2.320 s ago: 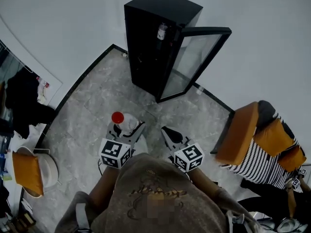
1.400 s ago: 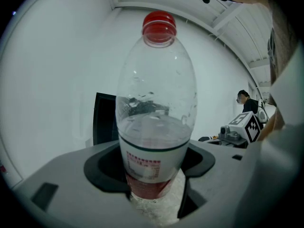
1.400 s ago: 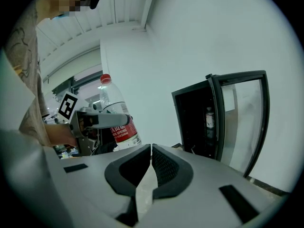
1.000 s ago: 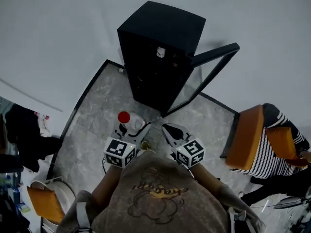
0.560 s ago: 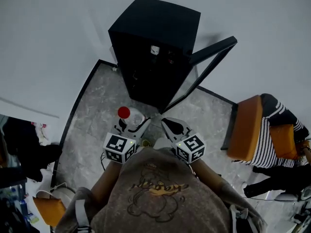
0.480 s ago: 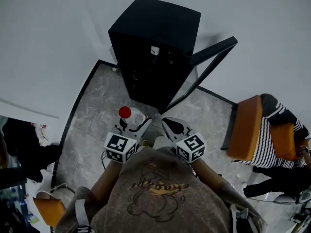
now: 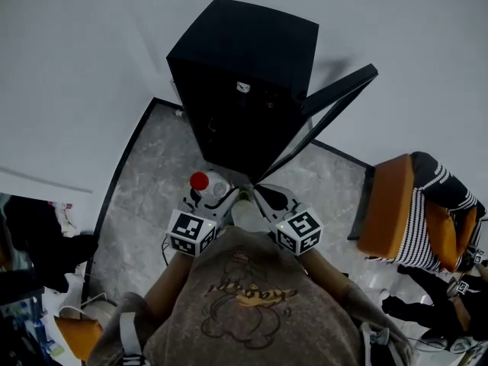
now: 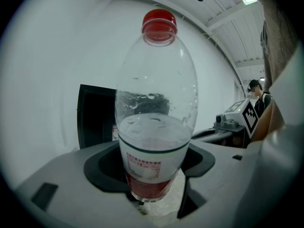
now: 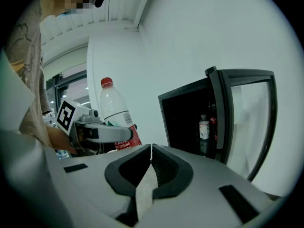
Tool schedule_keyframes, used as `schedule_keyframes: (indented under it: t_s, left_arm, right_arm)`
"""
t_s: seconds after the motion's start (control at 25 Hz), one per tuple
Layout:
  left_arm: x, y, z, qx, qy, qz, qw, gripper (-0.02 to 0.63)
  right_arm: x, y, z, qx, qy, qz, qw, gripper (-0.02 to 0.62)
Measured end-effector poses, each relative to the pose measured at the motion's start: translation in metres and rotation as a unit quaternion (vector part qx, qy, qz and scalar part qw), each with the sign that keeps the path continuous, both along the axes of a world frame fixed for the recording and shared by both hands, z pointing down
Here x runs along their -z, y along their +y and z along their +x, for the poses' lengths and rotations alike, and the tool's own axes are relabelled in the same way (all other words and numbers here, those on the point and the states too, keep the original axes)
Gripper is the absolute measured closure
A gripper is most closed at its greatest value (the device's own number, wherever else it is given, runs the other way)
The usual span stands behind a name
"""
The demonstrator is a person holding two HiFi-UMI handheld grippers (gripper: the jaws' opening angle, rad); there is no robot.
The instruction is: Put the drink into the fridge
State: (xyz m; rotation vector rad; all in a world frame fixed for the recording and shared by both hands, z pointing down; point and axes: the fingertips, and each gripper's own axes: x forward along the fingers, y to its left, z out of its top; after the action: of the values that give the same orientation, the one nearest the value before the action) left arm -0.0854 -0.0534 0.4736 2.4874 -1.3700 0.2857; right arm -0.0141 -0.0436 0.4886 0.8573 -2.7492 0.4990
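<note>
The drink is a clear bottle (image 8: pixel 154 108) with a red cap (image 7: pixel 200 181) and a red-and-white label, partly filled. My left gripper (image 8: pixel 152 175) is shut on its lower body and holds it upright; it also shows in the head view (image 7: pixel 210 197) just left of centre. Beside it my right gripper (image 7: pixel 263 197) is shut with nothing in it, its jaws meeting in the right gripper view (image 9: pixel 151 151). The black fridge (image 7: pixel 244 75) stands straight ahead against the white wall, with its glass door (image 7: pixel 328 113) swung open to the right. Bottles (image 9: pixel 204 127) stand on a shelf inside.
An orange armchair (image 7: pixel 393 204) with a striped cushion stands to the right of the open door. Dark clothing (image 7: pixel 38 250) lies at the far left. The floor is grey marble with a dark border (image 7: pixel 122 174). A person (image 7: pixel 427 311) is at the lower right.
The fridge has come nearer and more central in the head view. Both grippers have moved forward toward it, side by side, the bottle still held upright in the left one.
</note>
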Motion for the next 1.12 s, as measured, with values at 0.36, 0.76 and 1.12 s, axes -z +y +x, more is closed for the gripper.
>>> schedule_keyframes:
  t_s: [0.36,0.76,1.12]
  left_arm:
    - [-0.025,-0.029,-0.006,0.004,-0.011,-0.009,0.9999,0.288]
    - [-0.042,-0.073,-0.005,-0.006,-0.006,-0.001,1.0,0.288]
    - [-0.068,-0.125,-0.007,0.0,-0.009,-0.004,1.0,0.288]
  right_arm:
    - [0.0,-0.026,-0.007,0.011,-0.011,-0.001,1.0,0.572]
    - [0.0,-0.05,-0.01,0.0,-0.001,0.002,1.0,0.572]
    - [-0.005,-0.078,-0.011,-0.006,0.005,0.002,1.0,0.572]
